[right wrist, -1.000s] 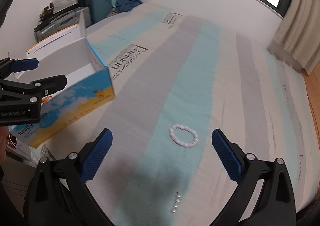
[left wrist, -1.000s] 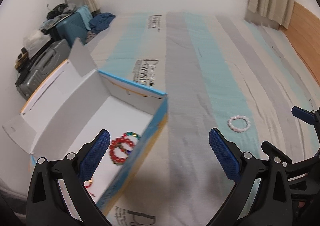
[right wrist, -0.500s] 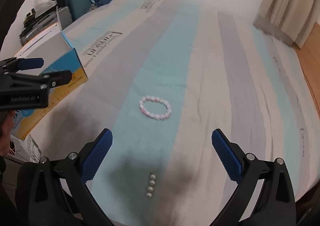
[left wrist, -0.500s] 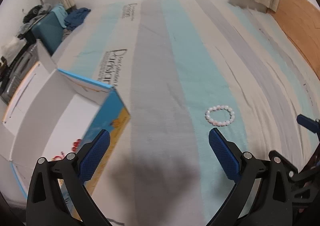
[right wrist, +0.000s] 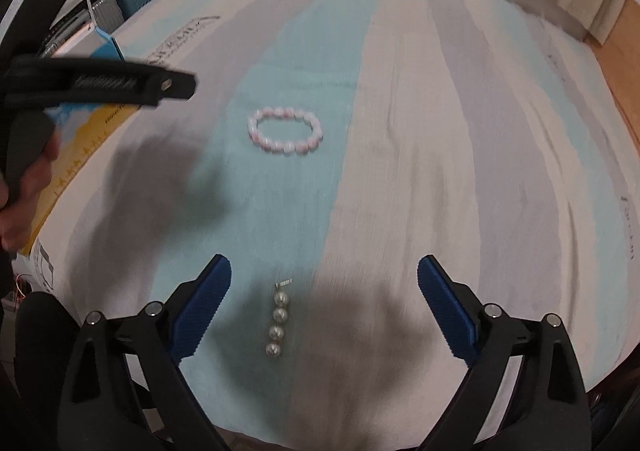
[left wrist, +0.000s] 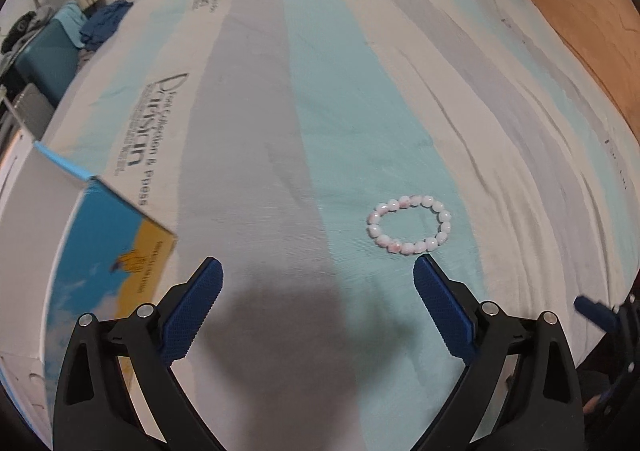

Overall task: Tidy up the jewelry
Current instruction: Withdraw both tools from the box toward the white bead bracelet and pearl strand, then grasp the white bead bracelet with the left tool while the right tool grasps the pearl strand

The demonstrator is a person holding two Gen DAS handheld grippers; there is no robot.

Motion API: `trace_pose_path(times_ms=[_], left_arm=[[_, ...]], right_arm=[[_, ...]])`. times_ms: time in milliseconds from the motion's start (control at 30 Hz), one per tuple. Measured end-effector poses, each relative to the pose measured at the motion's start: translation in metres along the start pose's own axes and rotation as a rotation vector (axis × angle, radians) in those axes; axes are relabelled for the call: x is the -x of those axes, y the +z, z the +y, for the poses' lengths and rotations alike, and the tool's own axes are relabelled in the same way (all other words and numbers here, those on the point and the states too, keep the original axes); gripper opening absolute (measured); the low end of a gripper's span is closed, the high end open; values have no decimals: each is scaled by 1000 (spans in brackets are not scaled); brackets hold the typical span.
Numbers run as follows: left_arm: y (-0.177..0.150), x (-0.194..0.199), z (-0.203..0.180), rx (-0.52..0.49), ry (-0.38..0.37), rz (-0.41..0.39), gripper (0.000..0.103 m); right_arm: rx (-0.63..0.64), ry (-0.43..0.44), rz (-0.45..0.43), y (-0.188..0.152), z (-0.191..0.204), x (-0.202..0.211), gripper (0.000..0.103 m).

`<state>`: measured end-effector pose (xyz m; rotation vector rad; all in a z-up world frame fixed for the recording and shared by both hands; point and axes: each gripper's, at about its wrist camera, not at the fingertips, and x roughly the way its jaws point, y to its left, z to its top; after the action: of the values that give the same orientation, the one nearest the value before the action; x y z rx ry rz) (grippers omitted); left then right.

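Note:
A pale pink bead bracelet lies flat on the striped bed cover. In the left wrist view my left gripper is open and empty, and the bracelet sits just ahead of its right fingertip. A short pearl pin with several white pearls lies between the blue fingers of my right gripper. That gripper's jaws are closing, still wide and clear of the pin. A blue and yellow cardboard box stands at the left; its inside is hidden.
A hand holds the left gripper's black body at the left of the right wrist view. Suitcases and clothes are piled past the bed's far left corner. A wooden floor runs along the right side.
Both grippers have come down toward the bed cover. The left view swung right, off the open box and toward the bracelet. The pearl pin now lies between the right gripper's fingers.

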<state>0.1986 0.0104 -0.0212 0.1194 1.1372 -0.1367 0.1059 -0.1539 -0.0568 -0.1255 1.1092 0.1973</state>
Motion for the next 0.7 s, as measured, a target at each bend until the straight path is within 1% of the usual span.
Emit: trace_pose_path(times_ms=[233, 367, 467, 567, 700], left_arm=[[5, -31, -17, -19, -23, 45, 89], [7, -46, -24, -22, -35, 65, 88], [10, -60, -28, -24, -45, 92, 85], [13, -72, -27, -10, -67, 124, 83], [14, -85, -29, -11, -73, 150, 81]], right_arm=[[-14, 23, 36, -14, 4, -14, 79], [-19, 36, 58, -21, 6, -21, 74], [-25, 47, 79, -27, 6, -28, 70], [-30, 52, 99, -31, 6, -36, 68], [-35, 57, 122, -34, 6, -45, 66]])
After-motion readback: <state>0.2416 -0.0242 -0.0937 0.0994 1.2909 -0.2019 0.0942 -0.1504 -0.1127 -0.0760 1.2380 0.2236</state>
